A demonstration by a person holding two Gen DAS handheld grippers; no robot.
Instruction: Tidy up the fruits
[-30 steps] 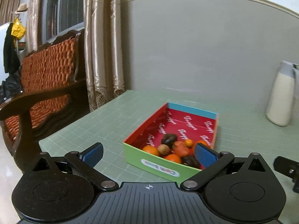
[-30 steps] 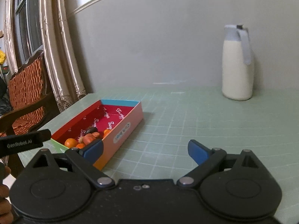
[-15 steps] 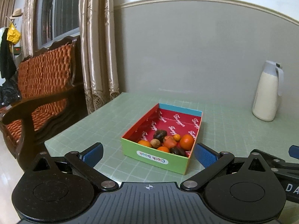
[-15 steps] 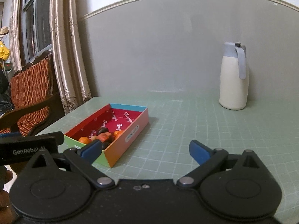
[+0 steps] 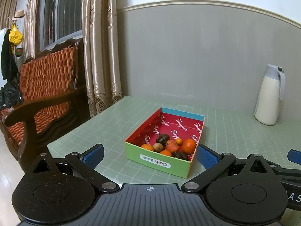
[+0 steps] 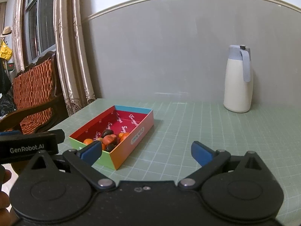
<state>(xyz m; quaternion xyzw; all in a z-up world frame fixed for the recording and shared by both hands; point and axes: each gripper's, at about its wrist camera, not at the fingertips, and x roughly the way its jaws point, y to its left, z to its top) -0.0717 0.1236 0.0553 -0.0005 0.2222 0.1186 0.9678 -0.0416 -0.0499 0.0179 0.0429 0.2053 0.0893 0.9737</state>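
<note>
both grippers pulled back from box [image 5: 165, 146], now smaller in frame than a second ago; fruits [image 5: 169, 146] all heaped at its near end, so sorting likely finished or not begun. left gripper [image 5: 149, 155] spread, empty; right gripper [image 6: 145, 151] likewise. right view alone shows box's long side, left gripper's arm, fingertips of a hand [image 6: 4, 194].

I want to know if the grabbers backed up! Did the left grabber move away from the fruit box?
Yes. The left gripper has pulled back and up: the fruit box now looks smaller and clear of its fingers, and more of the jug shows.
</note>
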